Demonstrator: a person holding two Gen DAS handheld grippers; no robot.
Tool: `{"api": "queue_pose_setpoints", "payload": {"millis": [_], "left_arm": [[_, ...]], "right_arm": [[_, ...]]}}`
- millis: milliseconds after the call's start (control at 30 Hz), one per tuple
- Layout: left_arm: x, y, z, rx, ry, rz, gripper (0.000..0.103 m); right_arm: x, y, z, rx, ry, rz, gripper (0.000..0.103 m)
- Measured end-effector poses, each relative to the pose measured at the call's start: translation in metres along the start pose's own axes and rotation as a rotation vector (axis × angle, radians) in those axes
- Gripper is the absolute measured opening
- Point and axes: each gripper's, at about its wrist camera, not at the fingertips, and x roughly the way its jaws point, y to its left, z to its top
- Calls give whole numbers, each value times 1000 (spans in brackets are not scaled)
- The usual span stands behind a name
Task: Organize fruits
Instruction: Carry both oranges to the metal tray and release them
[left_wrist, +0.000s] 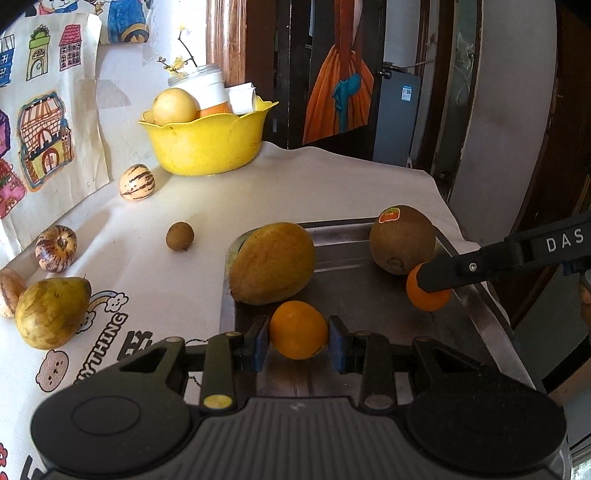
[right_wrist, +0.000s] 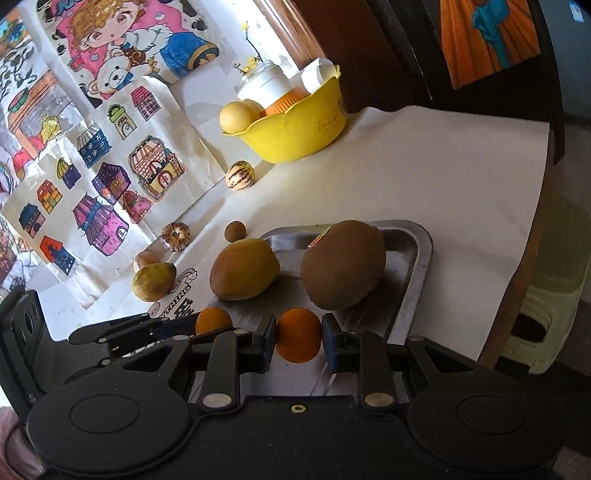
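Left gripper (left_wrist: 298, 341) clamps orange (left_wrist: 298, 328); right gripper (right_wrist: 298, 341) clamps tangerine (right_wrist: 298, 334), "DAS" lettering.

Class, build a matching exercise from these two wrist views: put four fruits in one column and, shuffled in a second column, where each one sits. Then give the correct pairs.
Column 1
1. mango
2. striped melon
3. pear
4. small orange in the left gripper

Column 2
A. on the white cloth beside the yellow bowl
B. between two blue gripper pads
C. lying on the metal tray
D. on the cloth, by the printed cartoon rainbow

Pairs: 1-C, 2-A, 3-D, 4-B
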Motion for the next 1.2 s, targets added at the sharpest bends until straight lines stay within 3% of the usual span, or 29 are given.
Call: {"api": "queue_pose_setpoints", "payload": {"millis": [567,767,1033,1200], "left_arm": [[7,4,1,-19,22,2,37],[7,8,3,-44,32,-11,37],[-9,7,5,-55,-13,8,46],[-28,9,3,-67,-50,47,65]], "right_arm": [[10,9,-9,-122,-31,-48,29],[7,11,-12,-136,-44,-70,34],[-9,15,-15,-156,-67,-94,50],[-25,26,-23,-206,-102,-104,68]]}}
